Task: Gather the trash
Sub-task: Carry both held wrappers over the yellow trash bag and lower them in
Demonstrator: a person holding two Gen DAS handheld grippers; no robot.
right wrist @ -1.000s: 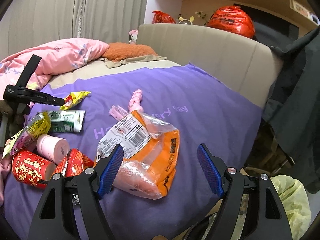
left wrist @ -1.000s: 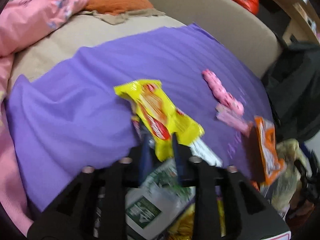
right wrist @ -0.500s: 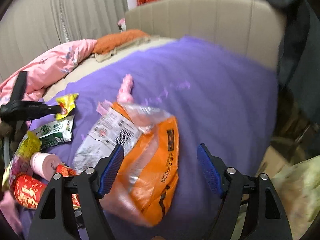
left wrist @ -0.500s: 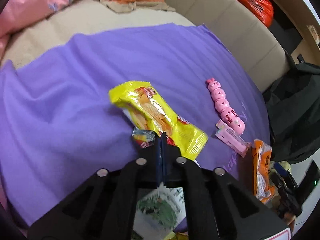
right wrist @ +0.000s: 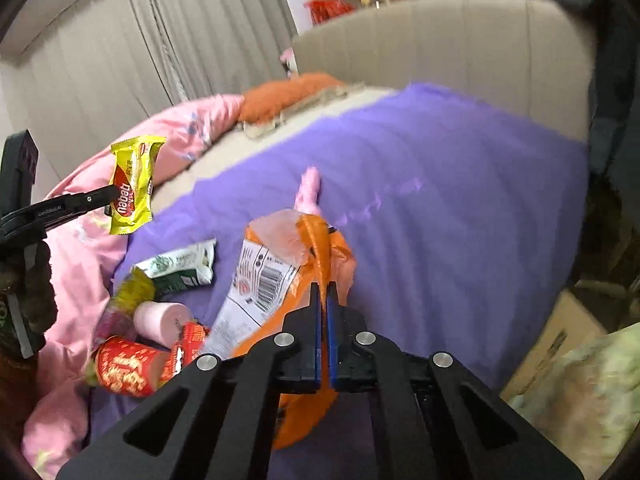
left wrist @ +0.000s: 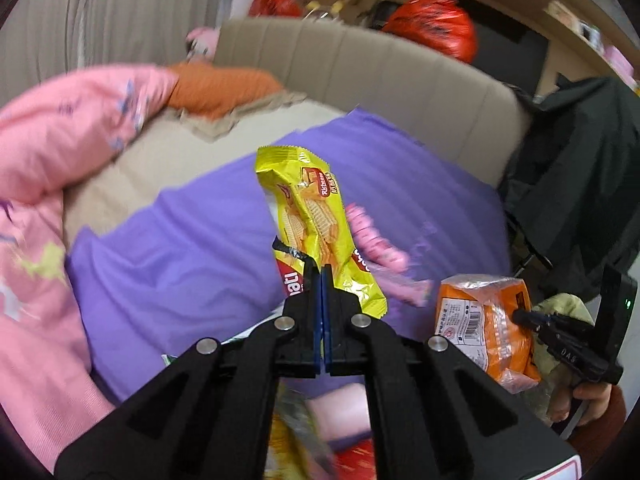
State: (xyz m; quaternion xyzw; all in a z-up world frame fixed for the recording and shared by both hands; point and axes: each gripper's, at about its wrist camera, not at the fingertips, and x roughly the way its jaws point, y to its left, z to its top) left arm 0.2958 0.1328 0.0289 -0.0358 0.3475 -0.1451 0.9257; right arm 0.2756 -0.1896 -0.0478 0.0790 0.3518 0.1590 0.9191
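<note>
Purple cloth (right wrist: 440, 208) covers a bed, and snack trash lies on it. Nearest, on the left in the right wrist view, sit a red cup (right wrist: 128, 368), a small pink cup (right wrist: 160, 318) and a green and white carton (right wrist: 180, 266), all close together. Just right of them, the right gripper (right wrist: 323, 292) is pinched tight on the orange bag (right wrist: 276, 276). A thin fold of the bag is caught between its jaws, and most of the bag rests on the cloth. A bit farther, a pink toy (right wrist: 308, 188) lies on the cloth behind the bag. On the left, the left gripper (left wrist: 322, 276) is squeezed tight on the lower end of the yellow wafer wrapper (left wrist: 308, 216). The wrapper is up in the air, well clear of the bed. Farther back are a pink blanket (left wrist: 64, 148), an orange pillow (left wrist: 216, 86) and a tan headboard (left wrist: 360, 68). Both hands look busy picking up trash. I think the wrapper is ready to be carried off. Next, the orange bag needs lifting, and both pieces need a bin. I cannot see a bin for sure. The bag is floppy, so it could slip.
</note>
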